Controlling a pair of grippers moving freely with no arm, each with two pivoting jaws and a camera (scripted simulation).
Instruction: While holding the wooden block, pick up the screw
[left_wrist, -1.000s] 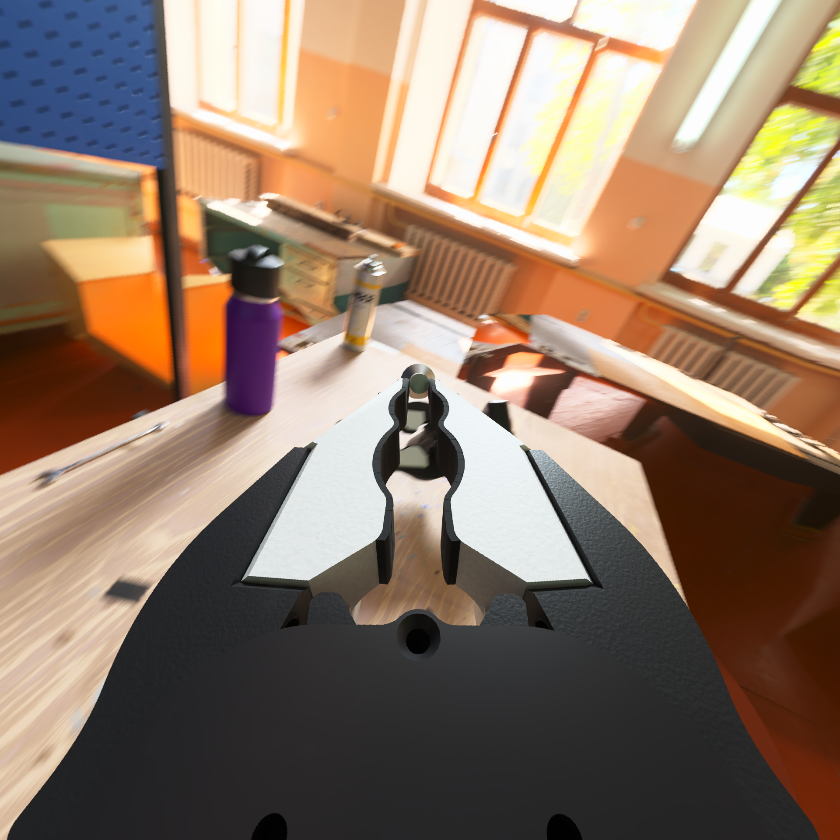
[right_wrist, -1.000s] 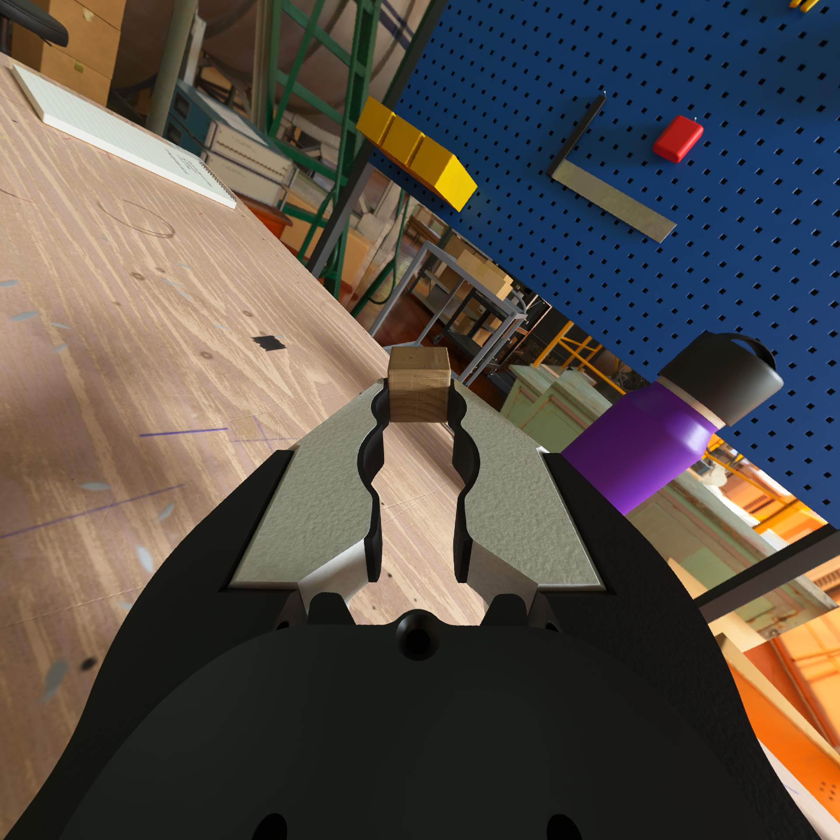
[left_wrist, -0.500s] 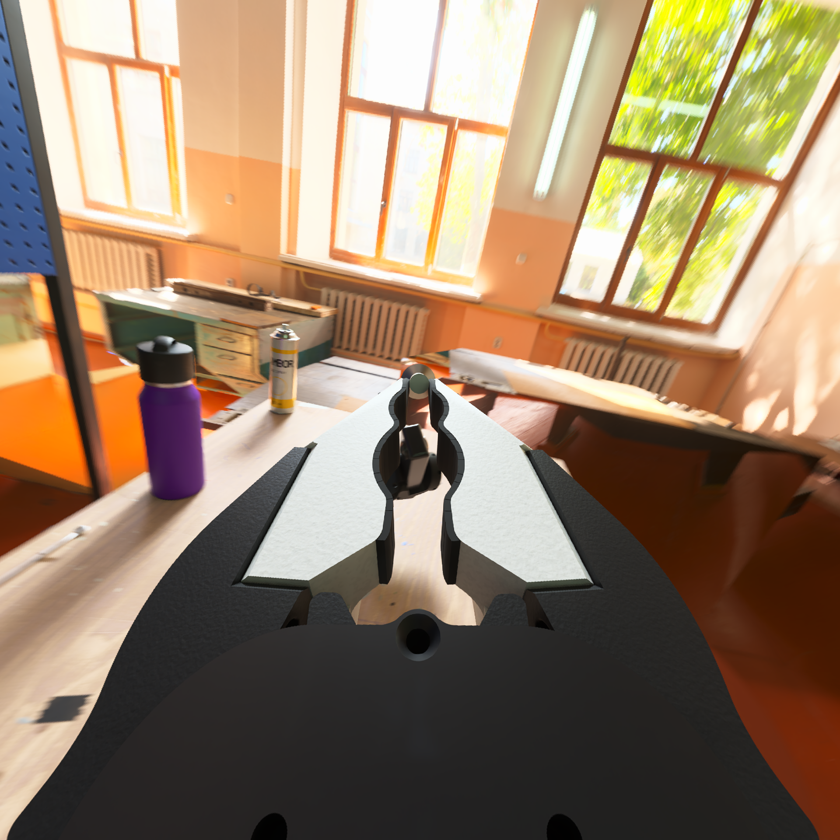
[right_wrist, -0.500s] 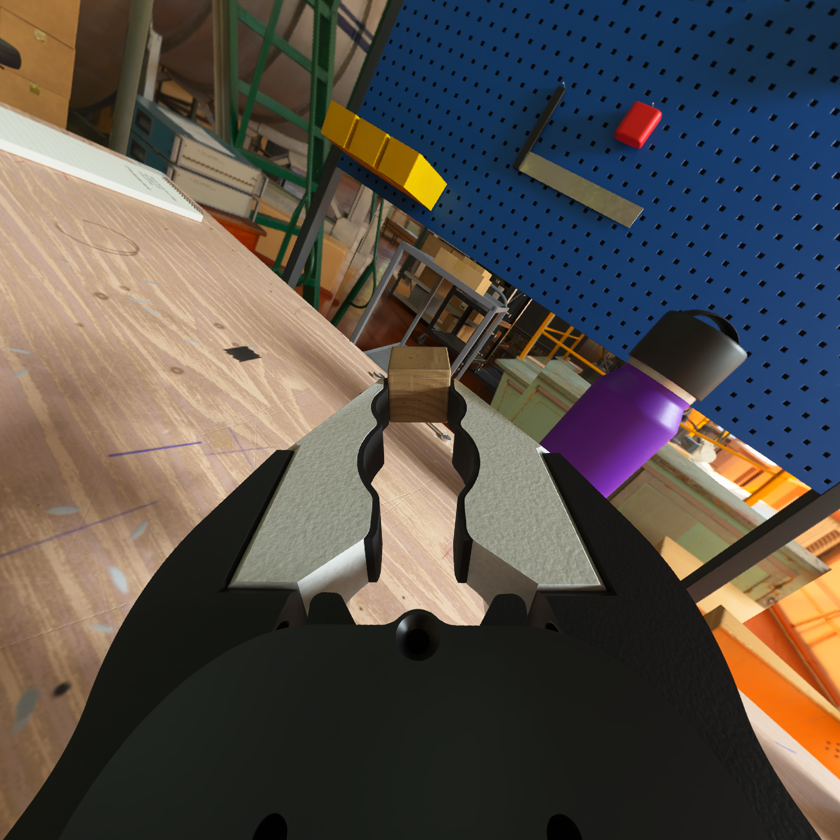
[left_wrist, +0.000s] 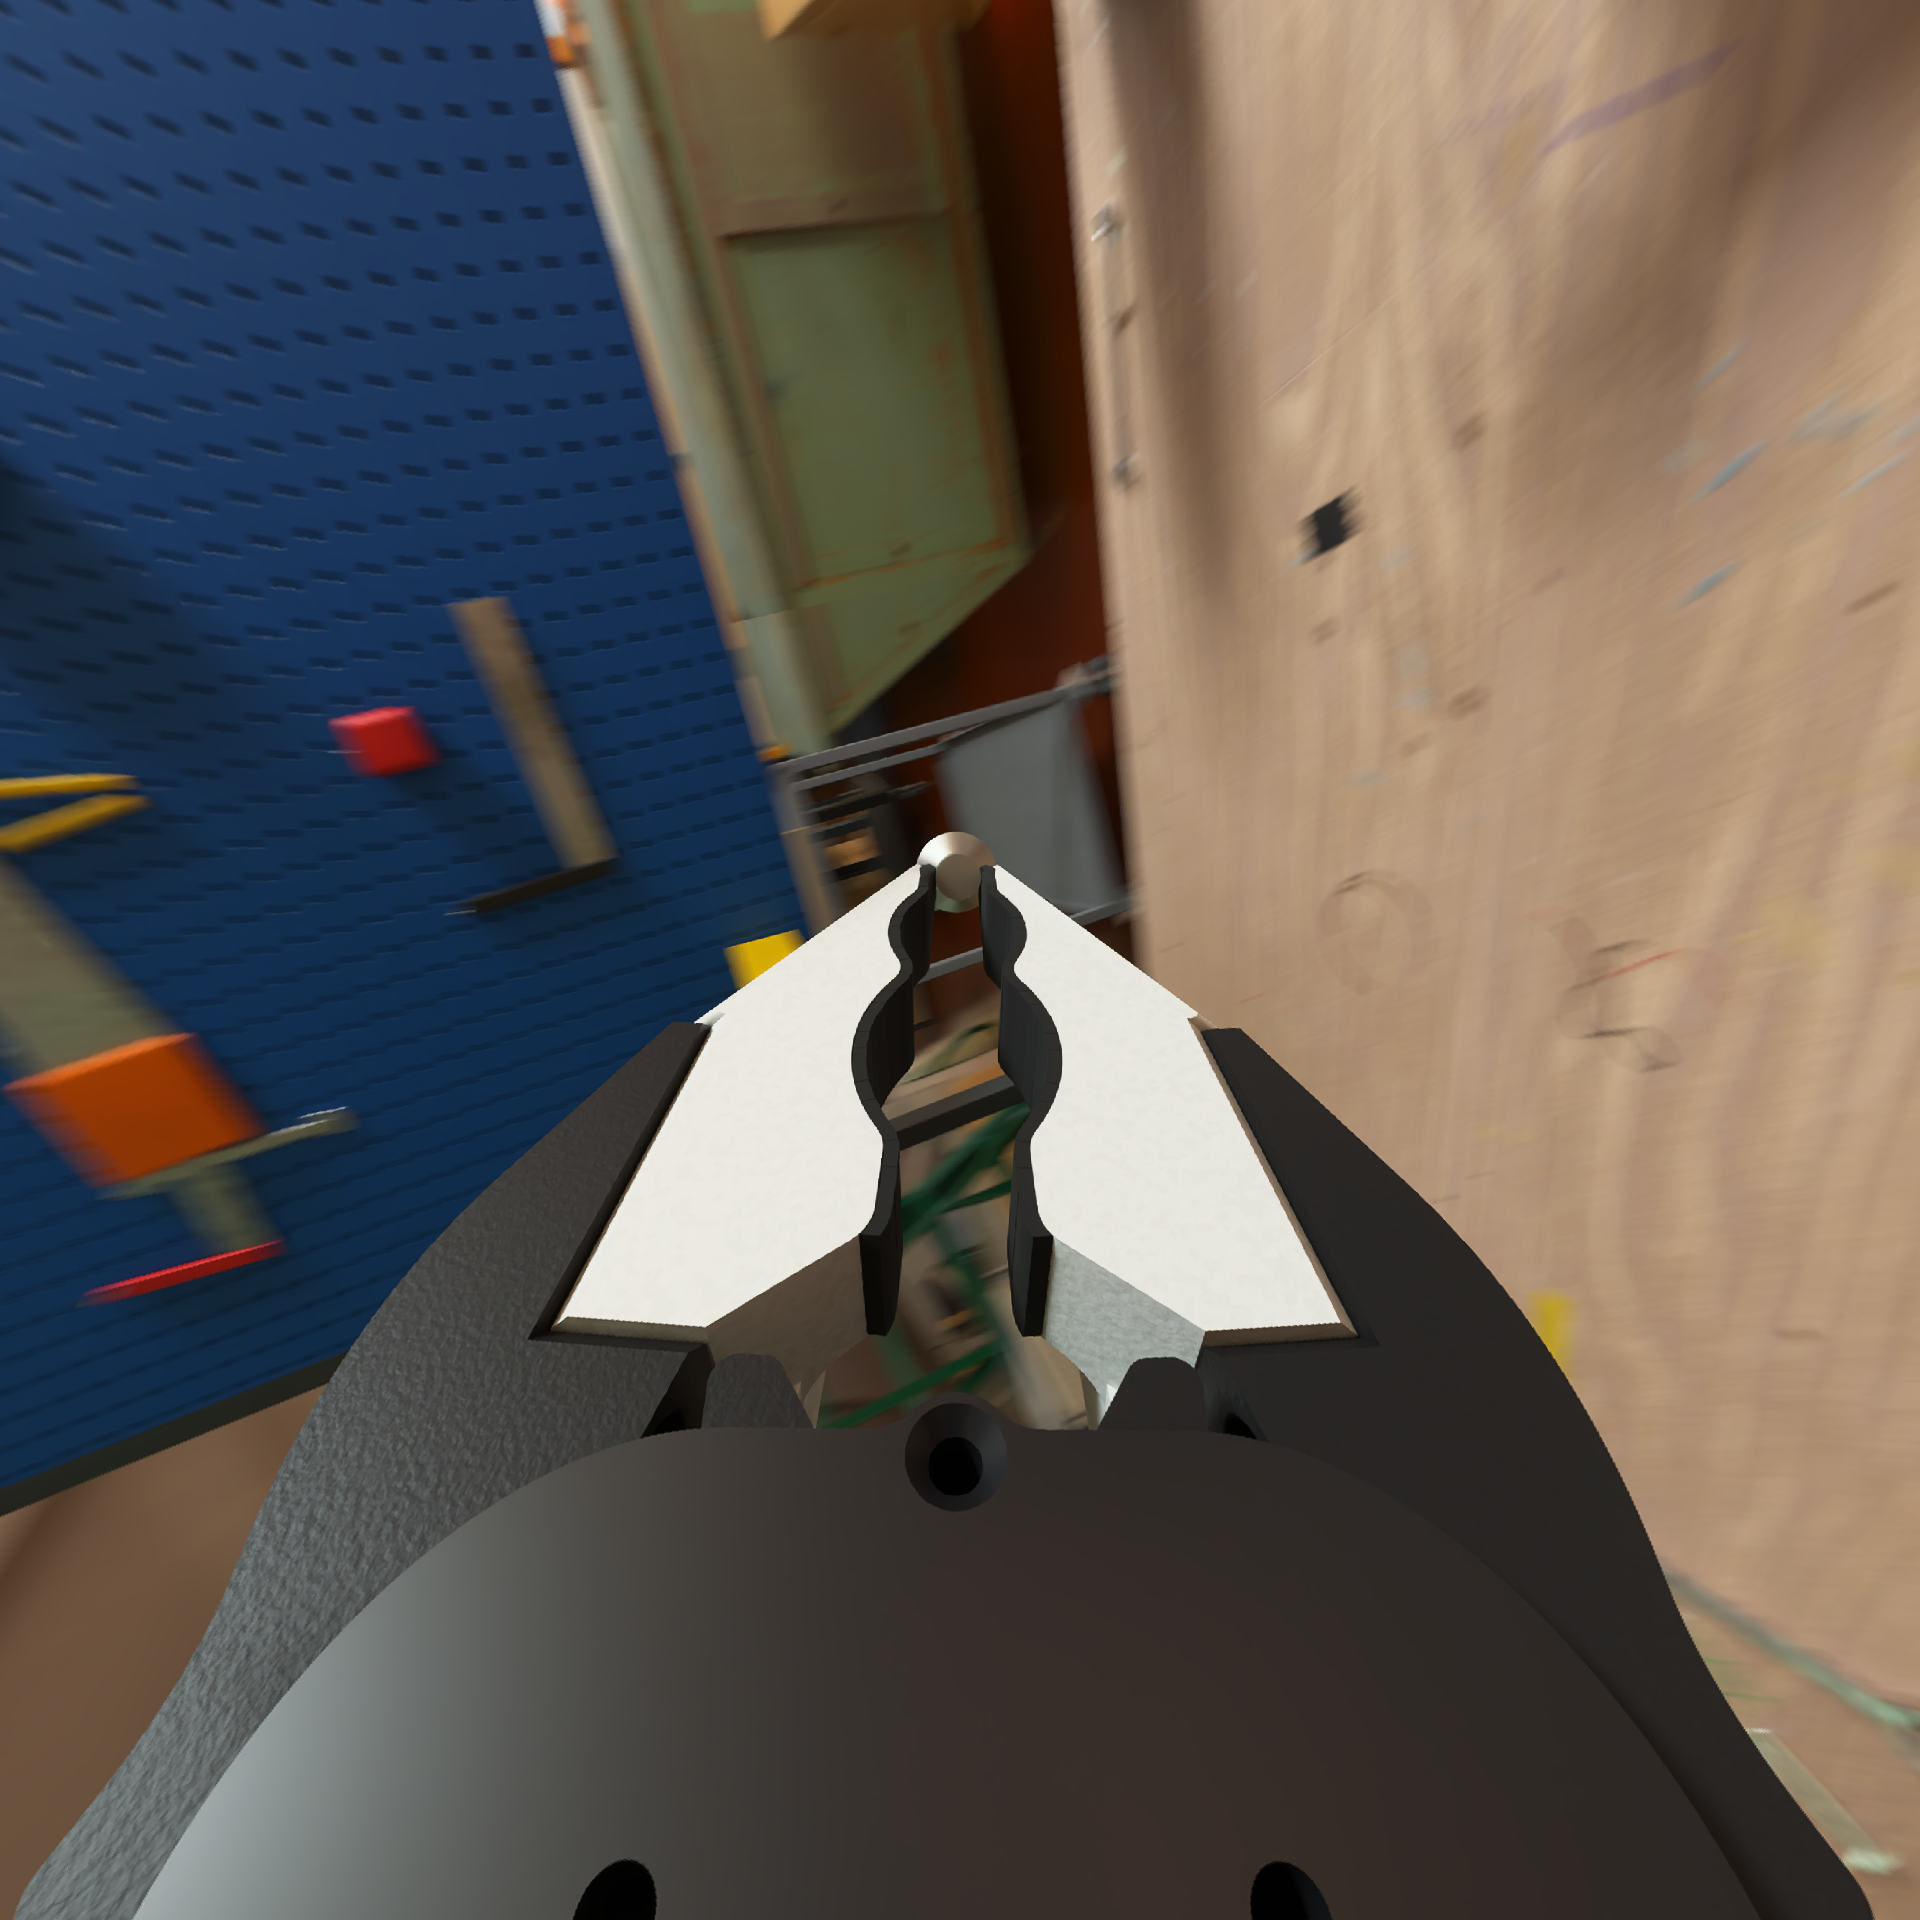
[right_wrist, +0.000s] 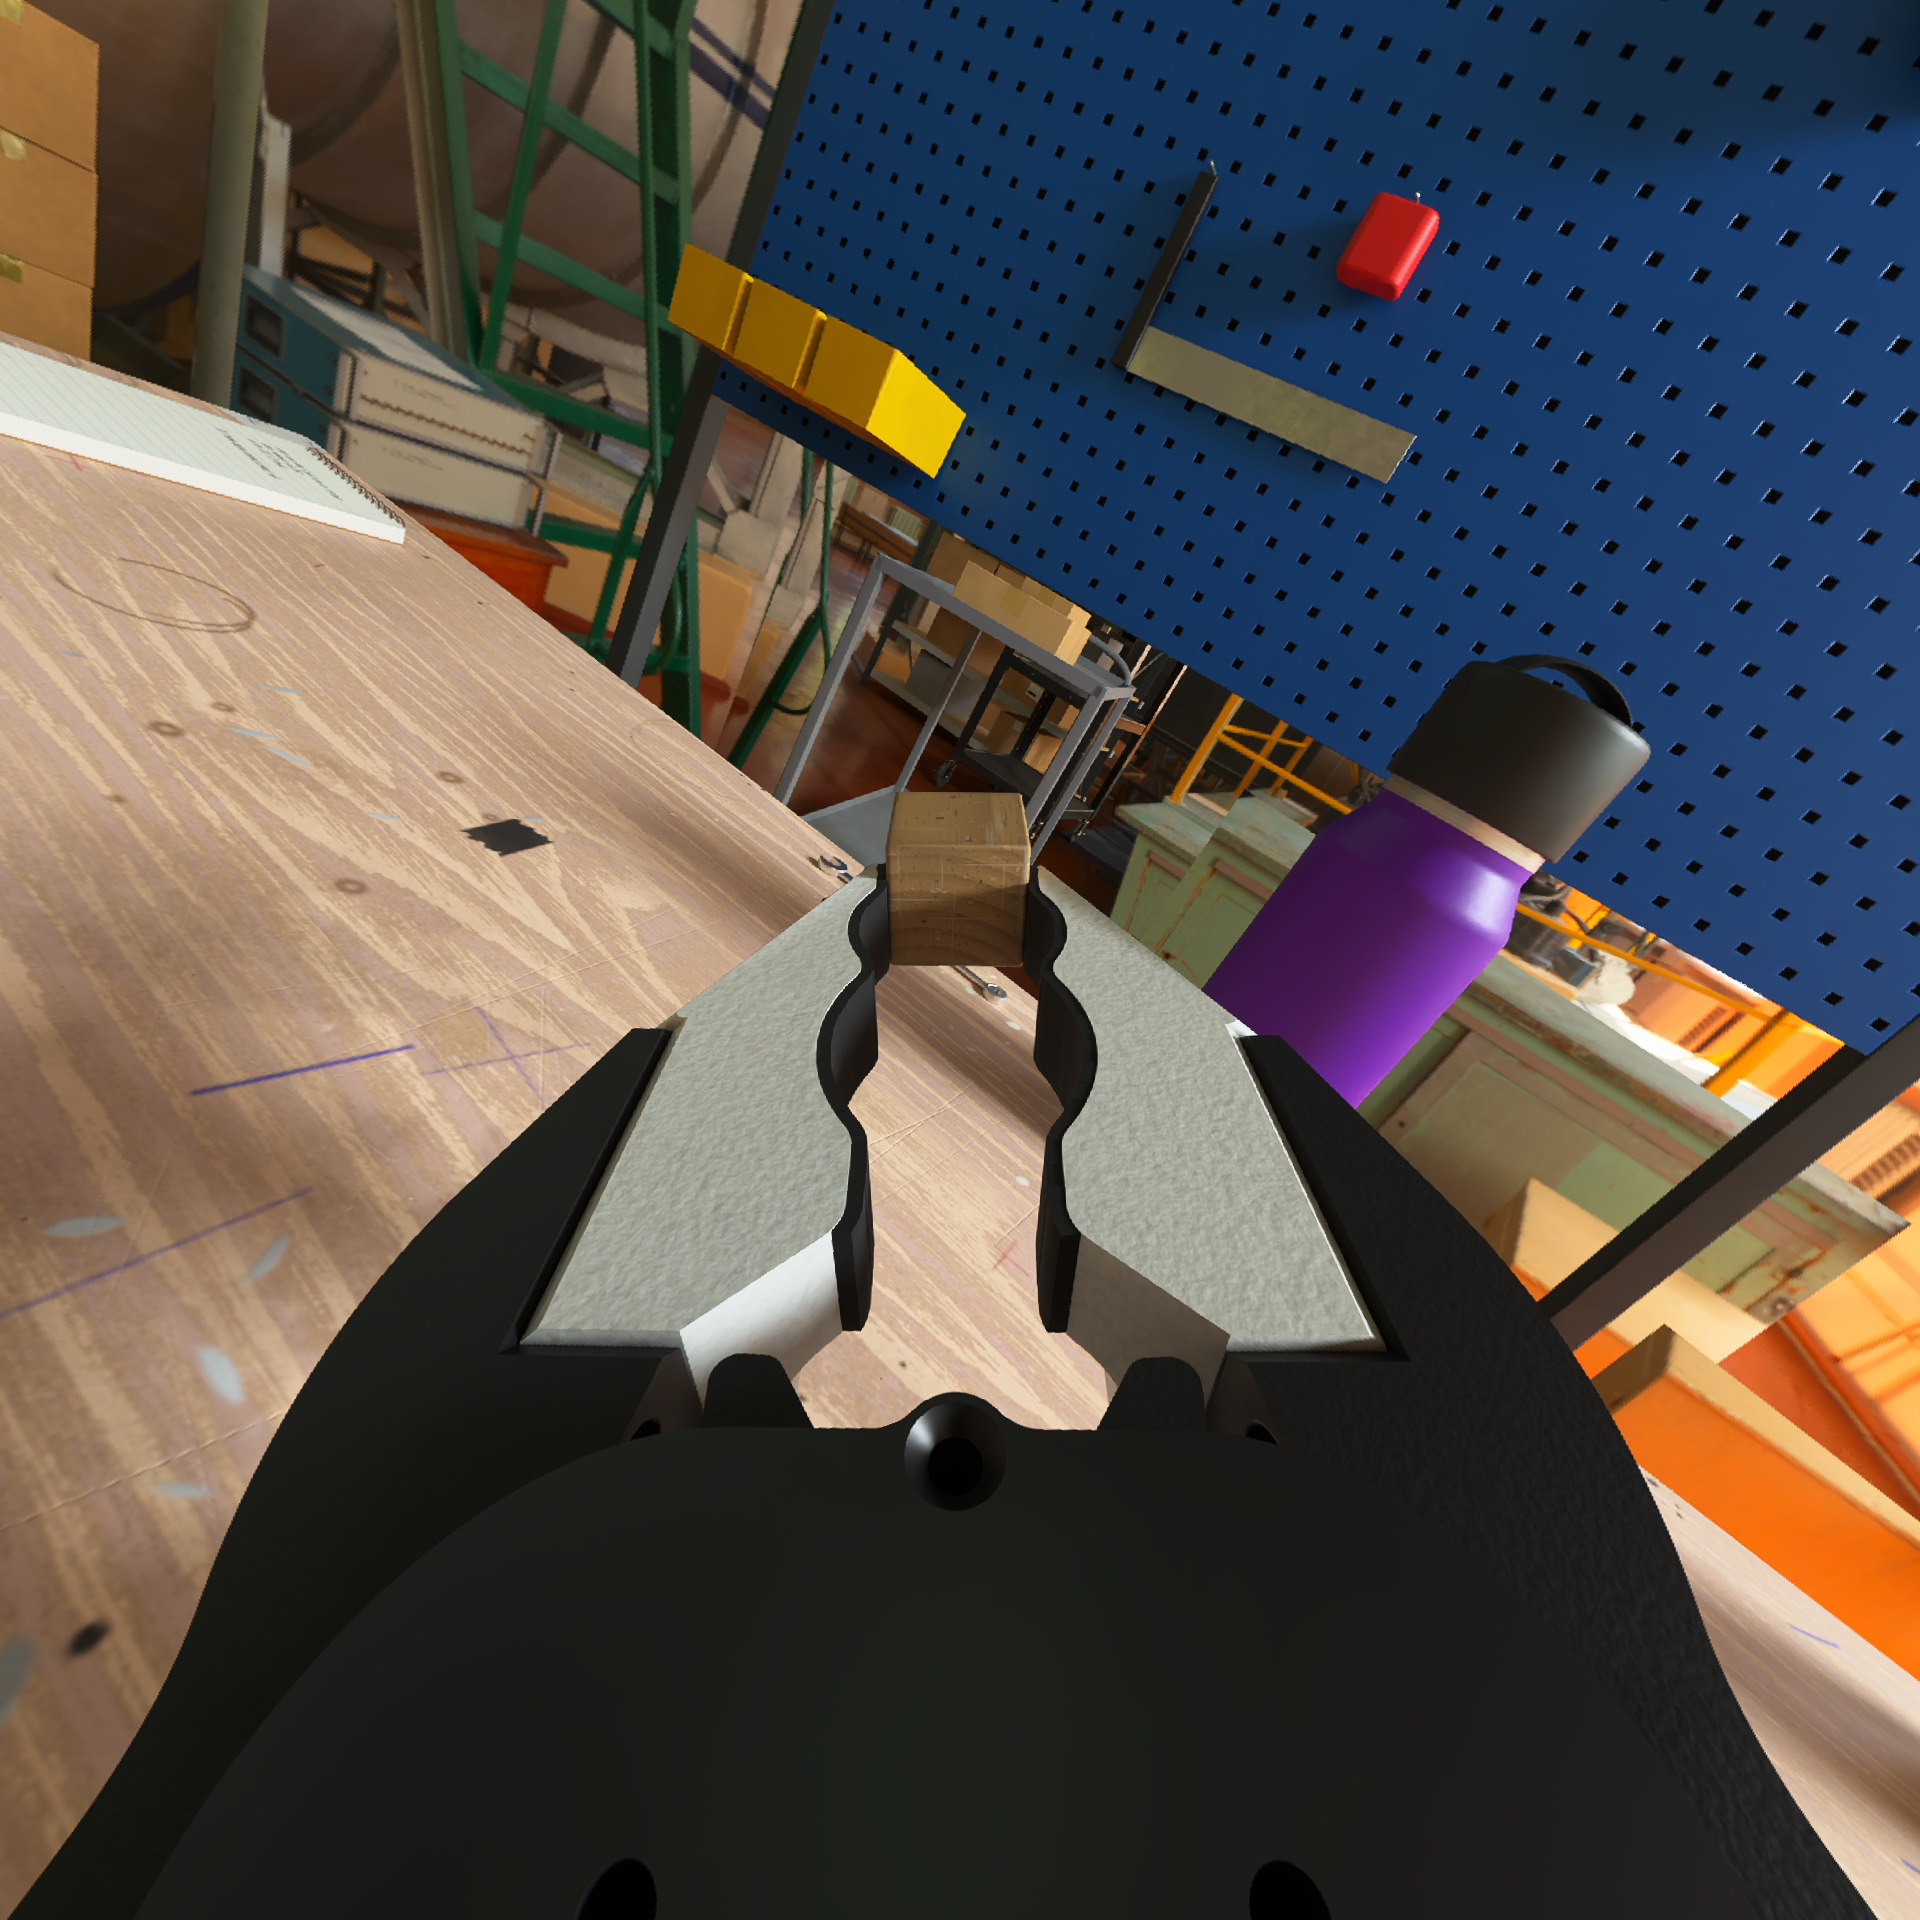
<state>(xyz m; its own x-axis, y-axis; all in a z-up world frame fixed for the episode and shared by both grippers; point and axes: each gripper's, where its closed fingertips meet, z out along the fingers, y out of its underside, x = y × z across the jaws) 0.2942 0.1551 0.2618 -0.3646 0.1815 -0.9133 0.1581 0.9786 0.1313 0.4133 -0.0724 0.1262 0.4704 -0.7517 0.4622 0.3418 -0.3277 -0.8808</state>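
My left gripper (left_wrist: 956, 883) is shut on the screw (left_wrist: 954, 860); its round metal head shows between the fingertips. The gripper is rolled hard over, so the wooden table (left_wrist: 1507, 520) stands on the right of the blurred left wrist view. My right gripper (right_wrist: 956, 894) is shut on the wooden block (right_wrist: 956, 878), a small pale cube held at the fingertips above the table (right_wrist: 312, 935).
A purple bottle with a black cap (right_wrist: 1423, 894) stands right of the block. A blue pegboard (right_wrist: 1455, 416) (left_wrist: 260, 520) carries a square, red and yellow items. A notepad (right_wrist: 197, 457) lies far left. A wrench (right_wrist: 977, 982) lies behind the block.
My left gripper has swung and rolled sharply with the screw, from facing the windows to facing the pegboard and table edge. My right gripper shifted only slightly, block still held.
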